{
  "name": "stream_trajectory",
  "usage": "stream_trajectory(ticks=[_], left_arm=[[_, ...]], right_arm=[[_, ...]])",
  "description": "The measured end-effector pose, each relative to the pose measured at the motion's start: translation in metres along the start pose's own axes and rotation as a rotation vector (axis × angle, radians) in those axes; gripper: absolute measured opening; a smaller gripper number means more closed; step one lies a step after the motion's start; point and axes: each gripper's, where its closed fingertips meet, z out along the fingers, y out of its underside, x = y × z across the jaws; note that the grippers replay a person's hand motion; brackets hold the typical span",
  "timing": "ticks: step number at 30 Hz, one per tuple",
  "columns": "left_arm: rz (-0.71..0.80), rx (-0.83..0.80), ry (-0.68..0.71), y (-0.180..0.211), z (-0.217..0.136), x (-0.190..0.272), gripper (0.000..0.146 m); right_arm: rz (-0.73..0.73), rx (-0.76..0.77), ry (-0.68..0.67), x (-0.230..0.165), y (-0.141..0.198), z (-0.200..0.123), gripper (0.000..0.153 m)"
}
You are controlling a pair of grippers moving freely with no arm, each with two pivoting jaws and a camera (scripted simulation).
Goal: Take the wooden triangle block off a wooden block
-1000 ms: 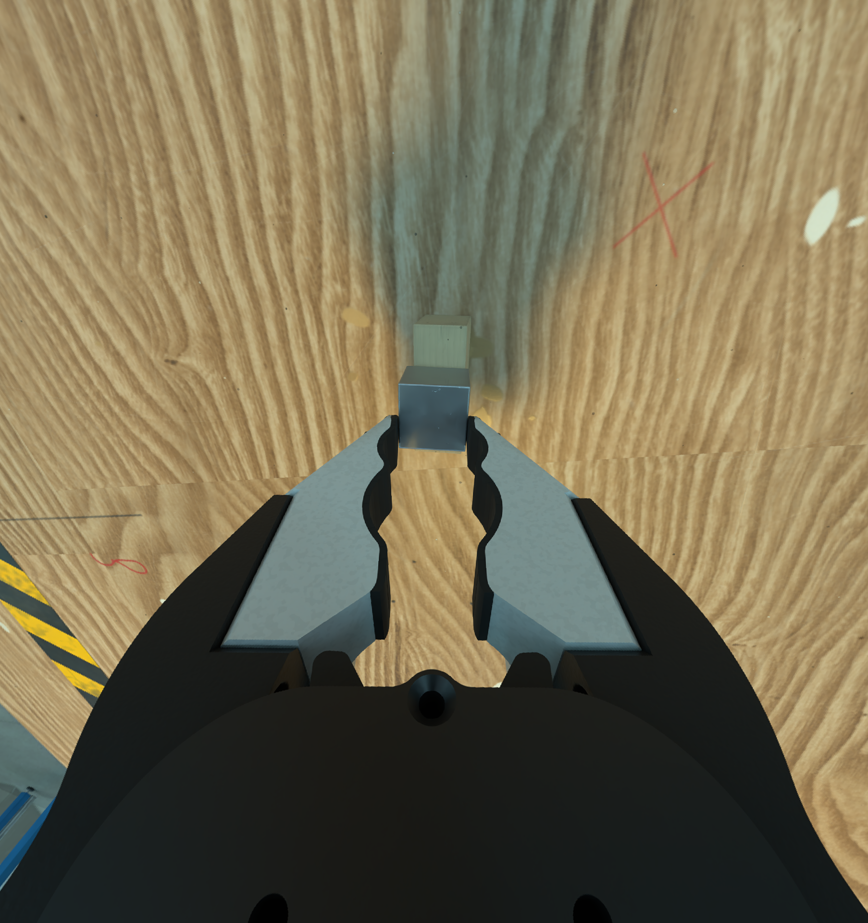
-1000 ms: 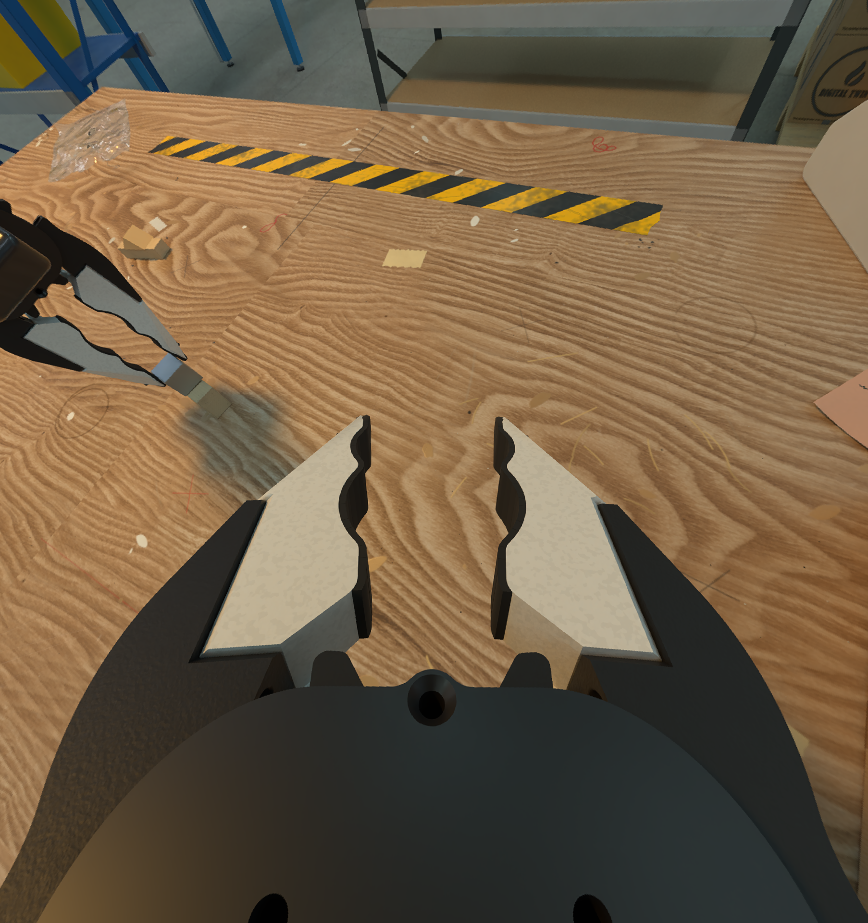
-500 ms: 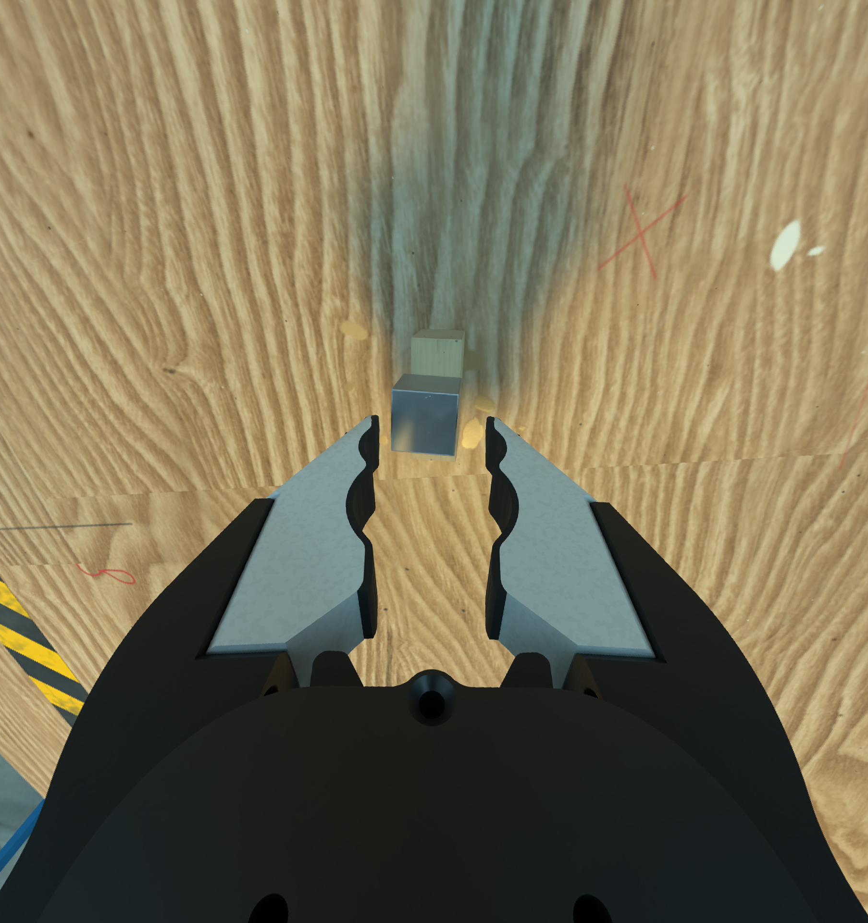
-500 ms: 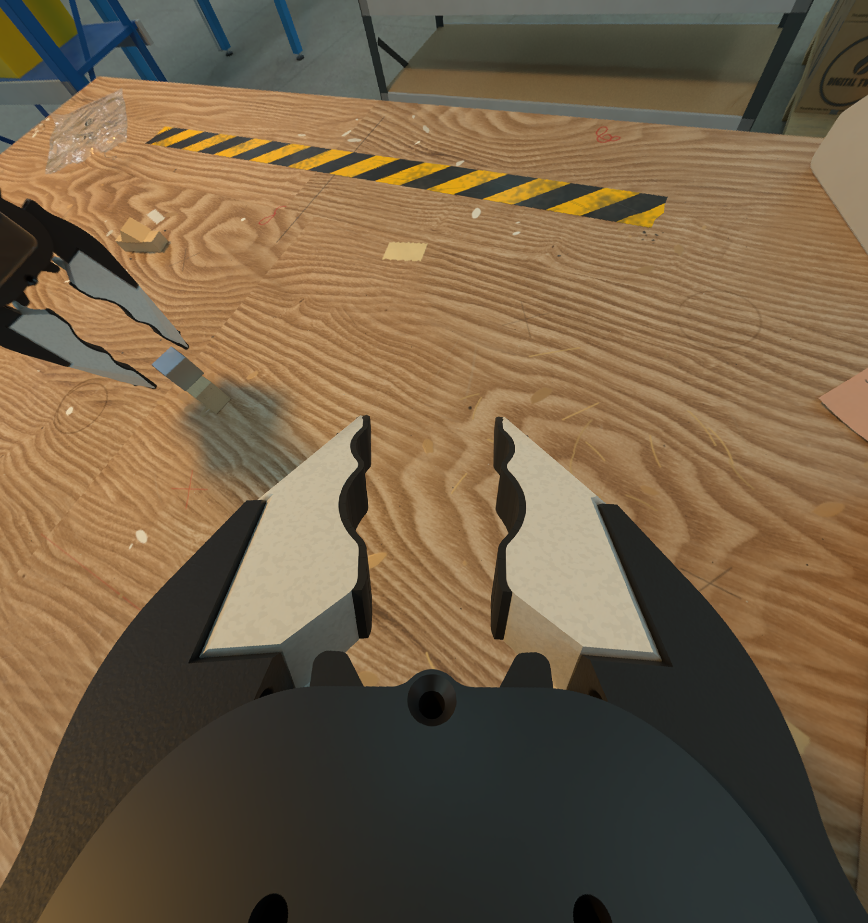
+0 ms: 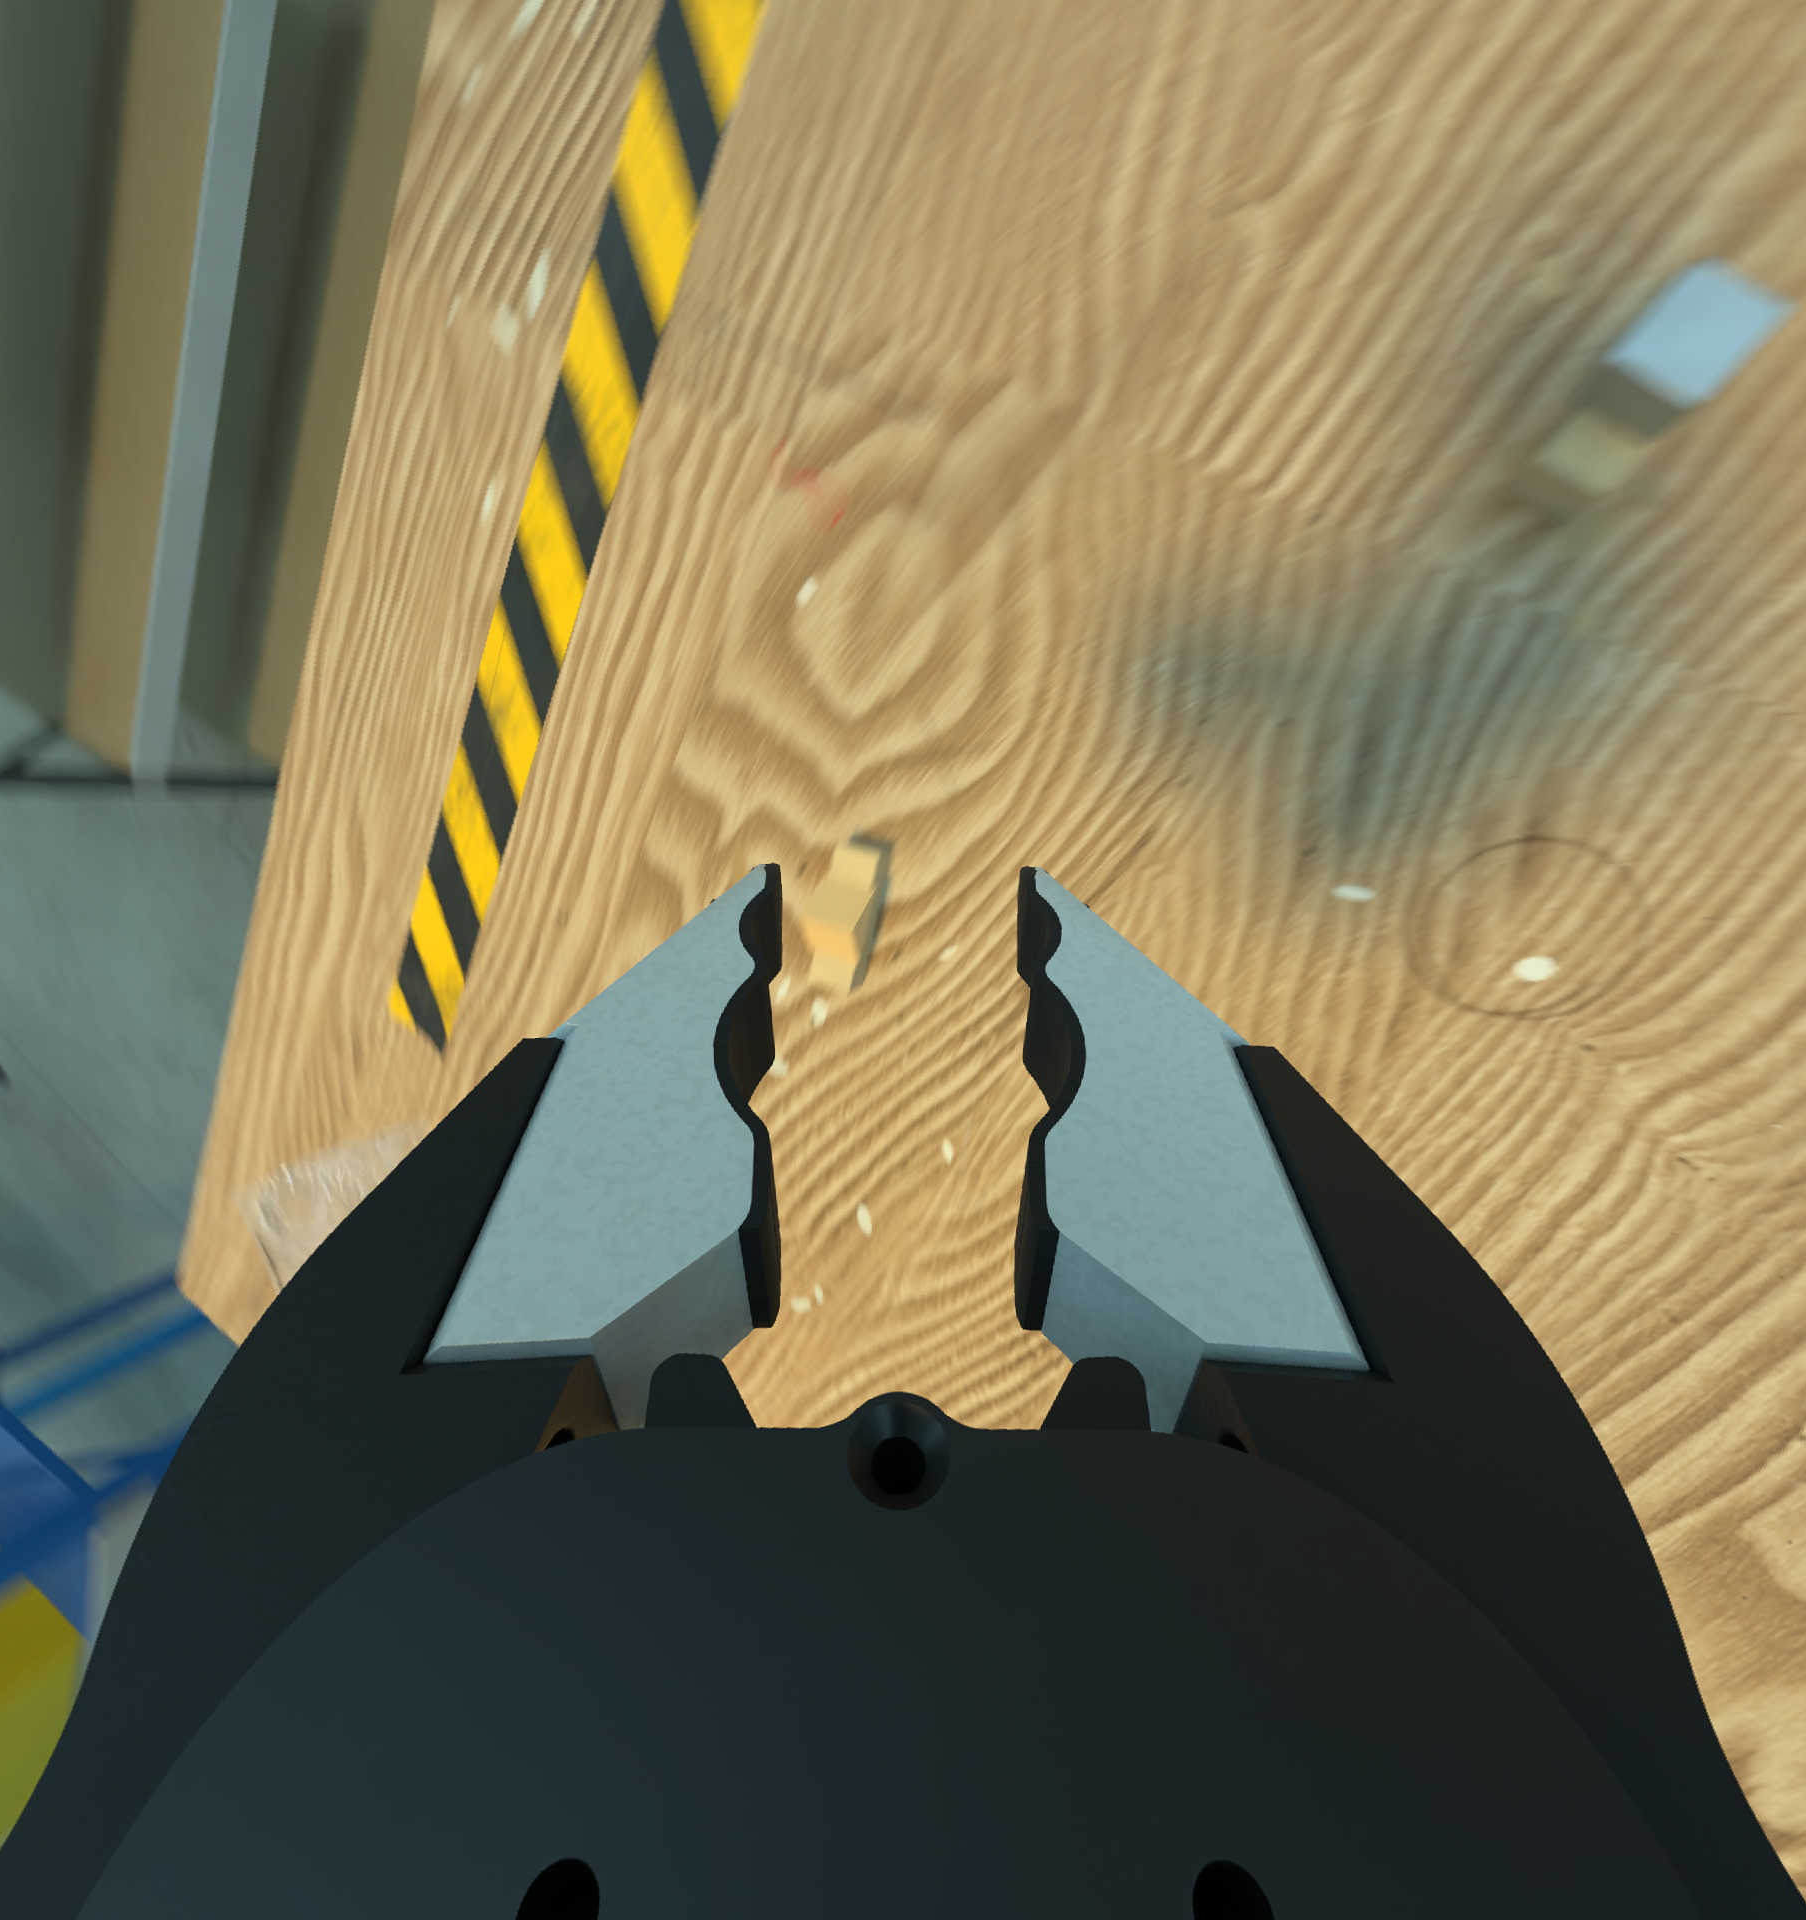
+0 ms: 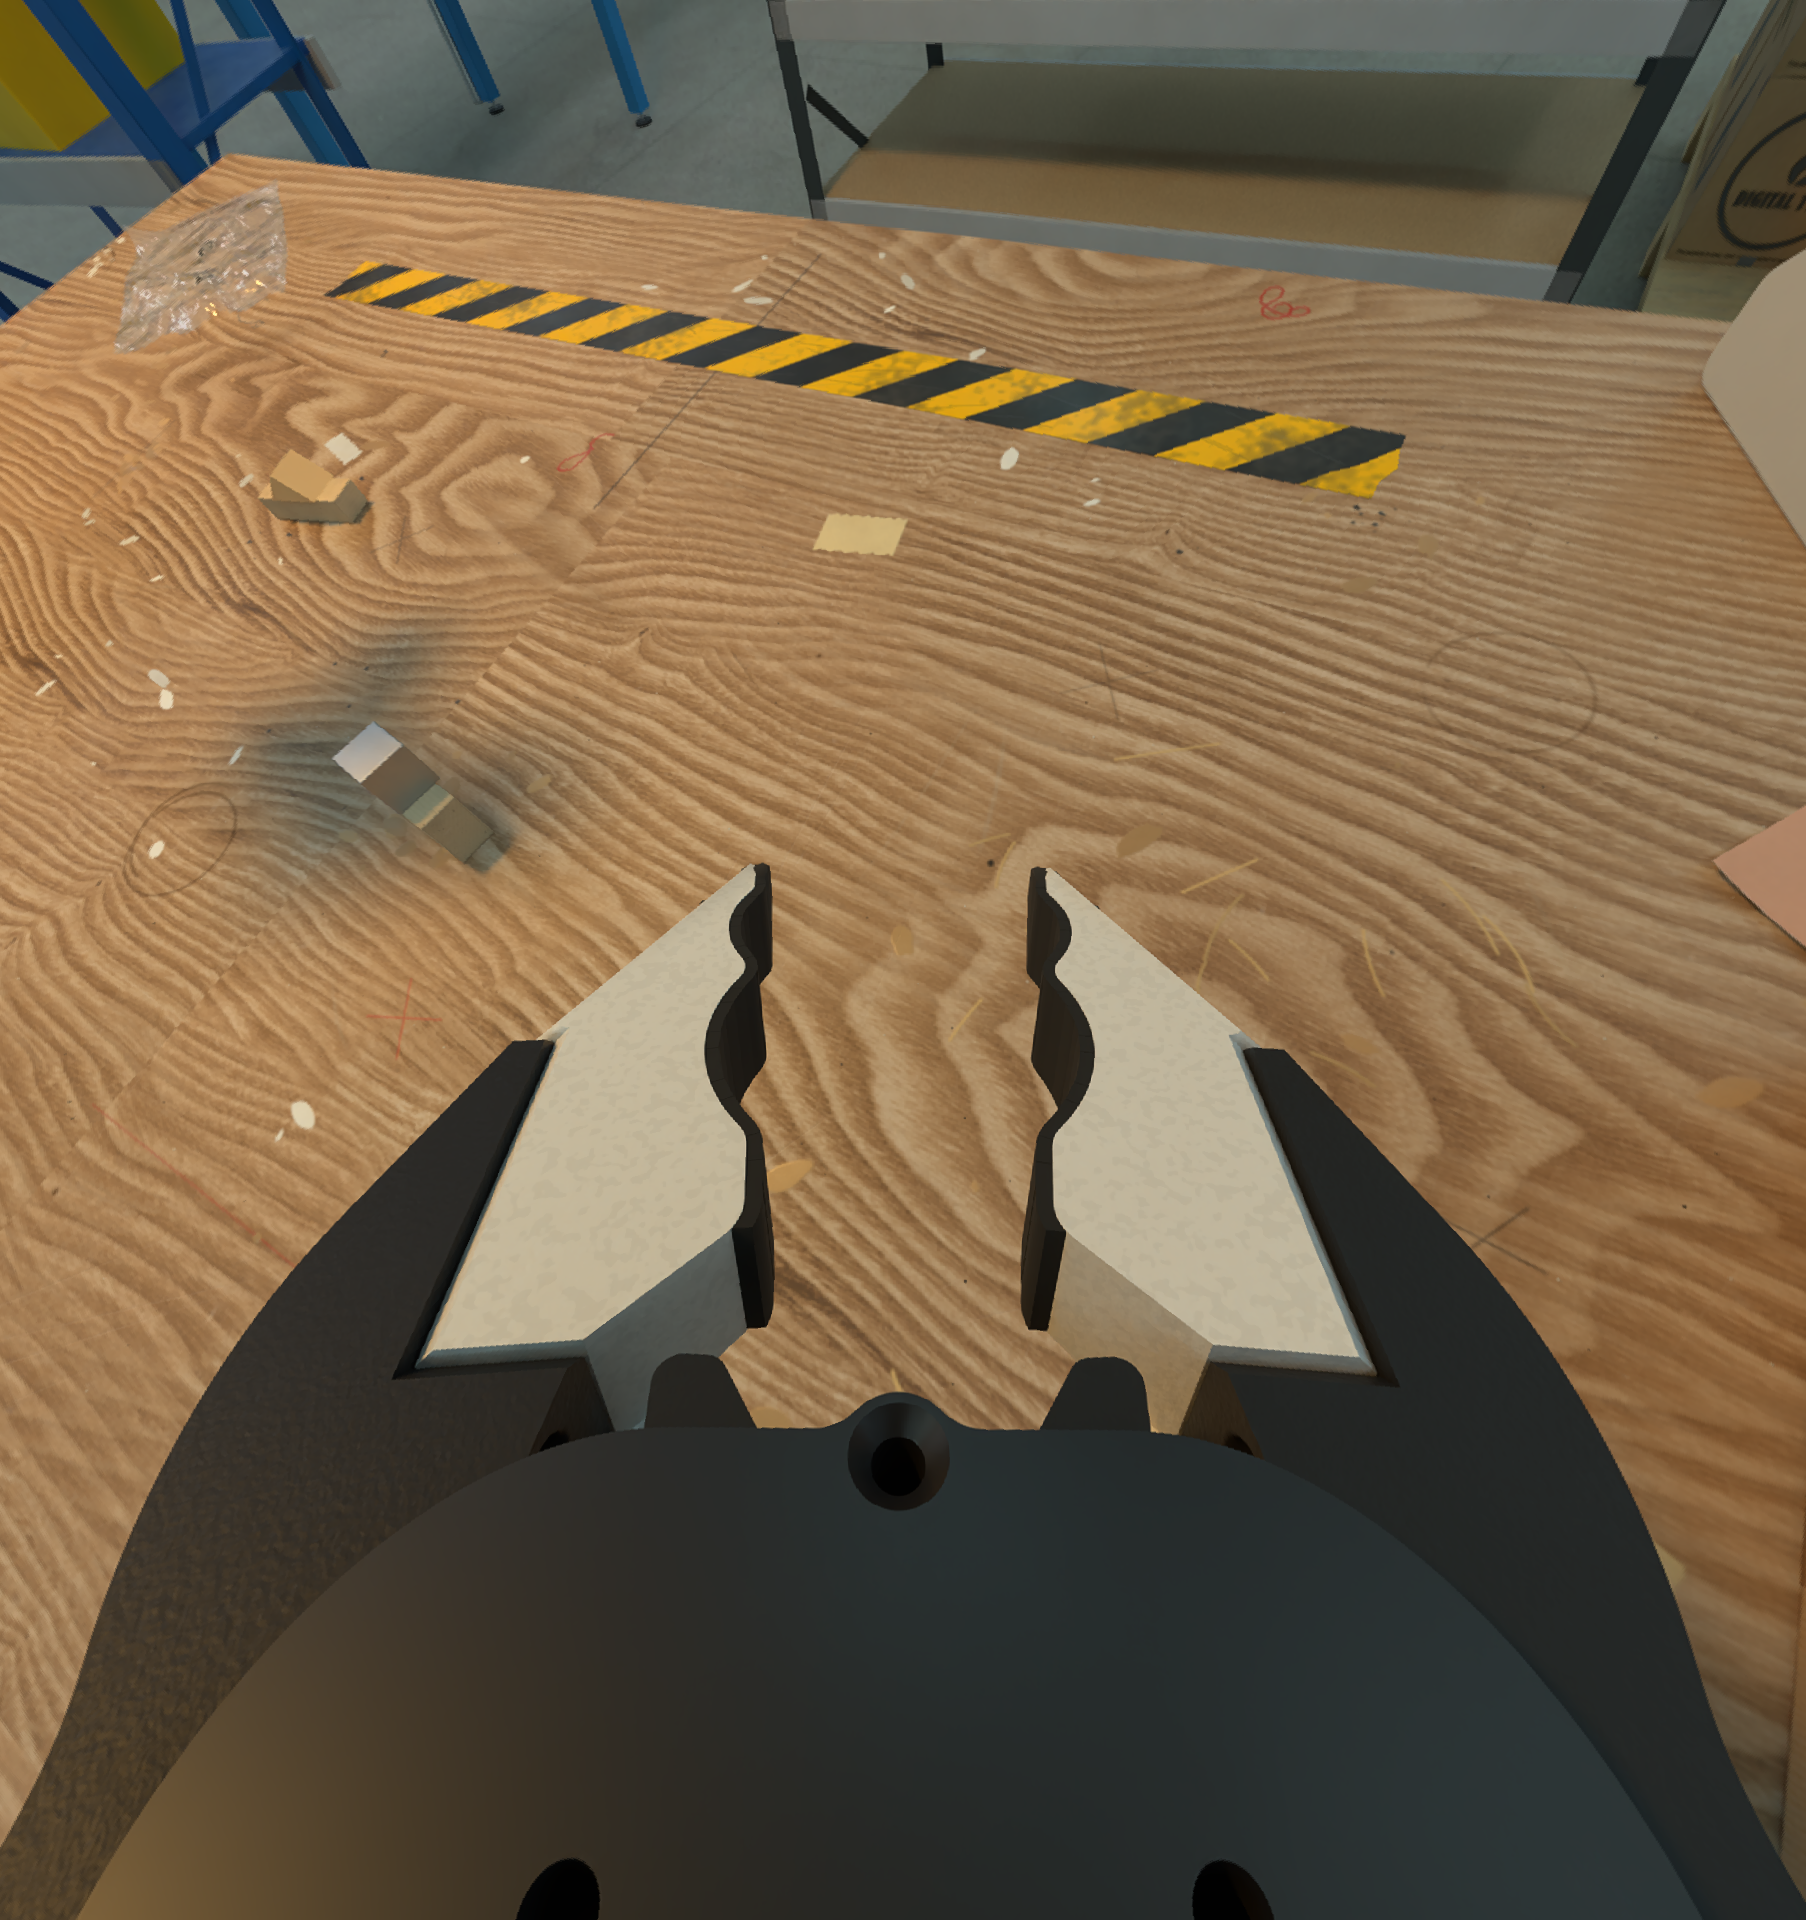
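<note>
A small wooden triangle block (image 6: 301, 480) sits on a flat wooden block at the table's far left, near the striped tape. In the left wrist view this wooden pair (image 5: 845, 914) lies on the table just beyond my left fingertip. My left gripper (image 5: 899, 883) is open and empty, above the table and pointed at the pair. A stack with a grey cube (image 6: 367, 750) on wooden blocks (image 6: 452, 821) stands apart; it also shows in the left wrist view (image 5: 1657, 364) at the upper right. My right gripper (image 6: 899, 883) is open and empty over the middle of the table.
Yellow-black tape (image 6: 857, 364) runs along the far side. A crumpled plastic bag (image 6: 203, 265) lies at the far left corner, a white object (image 6: 1803, 416) and pink paper (image 6: 1803, 873) at the right. The table edge (image 5: 286, 935) is close to the wooden pair.
My left gripper opened and let go of the grey cube on the stack. It then pulled away, turned towards the wooden pair near the tape, and left the right wrist view. The right gripper barely moved.
</note>
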Motion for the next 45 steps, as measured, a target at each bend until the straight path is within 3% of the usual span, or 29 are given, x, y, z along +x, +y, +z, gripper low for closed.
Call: stream_trajectory(ticks=[3, 6, 9, 13, 15, 18, 24, 33, 36, 45], left_arm=[[-0.194, -0.021, -0.083, 0.051, 0.013, -0.047, 0.045], [-0.269, -0.061, -0.047, 0.091, 0.047, -0.058, 0.045], [-0.222, -0.083, 0.018, 0.112, 0.084, -0.052, 0.047], [0.055, -0.052, -0.001, 0.119, 0.124, -0.051, 0.051], [0.144, -0.056, -0.028, 0.12, 0.137, -0.053, 0.045], [0.139, -0.07, 0.094, 0.12, 0.151, -0.044, 0.043], [0.121, -0.025, 0.228, 0.106, 0.161, -0.033, 0.049], [0.124, -0.121, 0.298, 0.114, 0.172, -0.031, 0.037], [0.138, -0.145, 0.293, 0.117, 0.175, -0.031, 0.027], [0.144, -0.138, 0.233, 0.113, 0.154, -0.041, 0.027]], right_arm=[[-0.008, 0.004, -0.005, -0.003, -0.003, 0.001, 0.049], [-0.021, -0.008, -0.016, -0.008, -0.004, 0.004, 0.049], [-0.028, -0.012, -0.029, -0.013, -0.004, 0.006, 0.049], [-0.025, -0.004, -0.05, -0.017, -0.005, 0.007, 0.049], [-0.022, -0.001, -0.055, -0.018, -0.005, 0.007, 0.049], [-0.02, 0.001, -0.06, -0.019, -0.005, 0.007, 0.049], [-0.009, -0.032, -0.049, -0.016, 0.002, 0.009, 0.049], [-0.01, -0.044, -0.063, -0.017, 0.005, 0.011, 0.049], [-0.01, -0.046, -0.064, -0.017, 0.006, 0.011, 0.049], [-0.003, -0.031, -0.067, -0.016, 0.006, 0.008, 0.049]])
